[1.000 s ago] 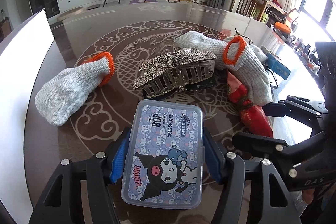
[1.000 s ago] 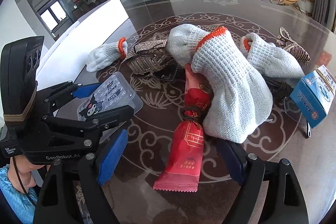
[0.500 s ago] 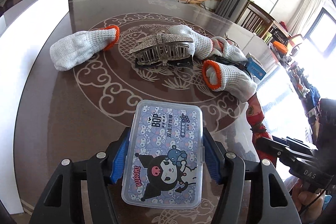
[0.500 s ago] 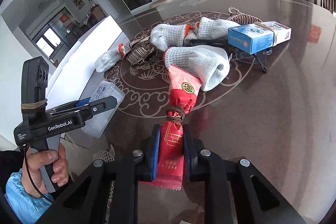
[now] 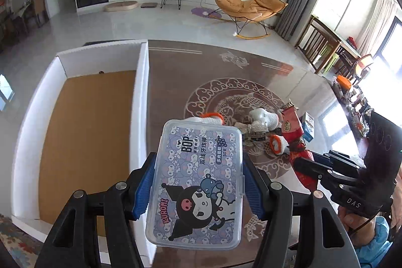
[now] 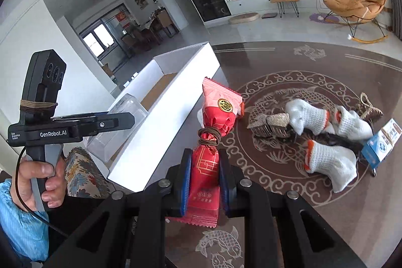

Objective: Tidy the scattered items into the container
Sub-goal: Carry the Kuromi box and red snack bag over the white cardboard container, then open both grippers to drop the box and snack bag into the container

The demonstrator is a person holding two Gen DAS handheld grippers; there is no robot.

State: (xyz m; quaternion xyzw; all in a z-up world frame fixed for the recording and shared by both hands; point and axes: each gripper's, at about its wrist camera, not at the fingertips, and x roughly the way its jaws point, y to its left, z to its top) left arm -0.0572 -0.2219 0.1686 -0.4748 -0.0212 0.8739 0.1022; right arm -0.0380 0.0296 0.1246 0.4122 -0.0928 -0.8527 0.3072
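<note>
My left gripper (image 5: 198, 187) is shut on a clear plastic Kuromi floss box (image 5: 198, 182), held in the air by the right wall of the white container (image 5: 142, 97). The container has a brown cardboard floor (image 5: 88, 132). My right gripper (image 6: 203, 182) is shut on a red snack packet (image 6: 216, 122) tied with brown string, lifted above the table beside the container (image 6: 176, 102). The left gripper with its box also shows in the right wrist view (image 6: 118, 122). On the table lie white gloves with orange cuffs (image 6: 331, 162), a rhinestone hair claw (image 6: 271, 124) and a blue box (image 6: 382, 142).
The dark round table (image 6: 314, 62) carries a white fish pattern. A woven hair clip (image 6: 369, 109) lies behind the gloves. A patterned cushion (image 6: 80, 172) shows below the container's near corner. Chairs stand at the right of the room (image 5: 324, 39).
Both grippers rose and swung left toward the white container, the left with the floss box, the right with the red packet. The container's inside has come into view.
</note>
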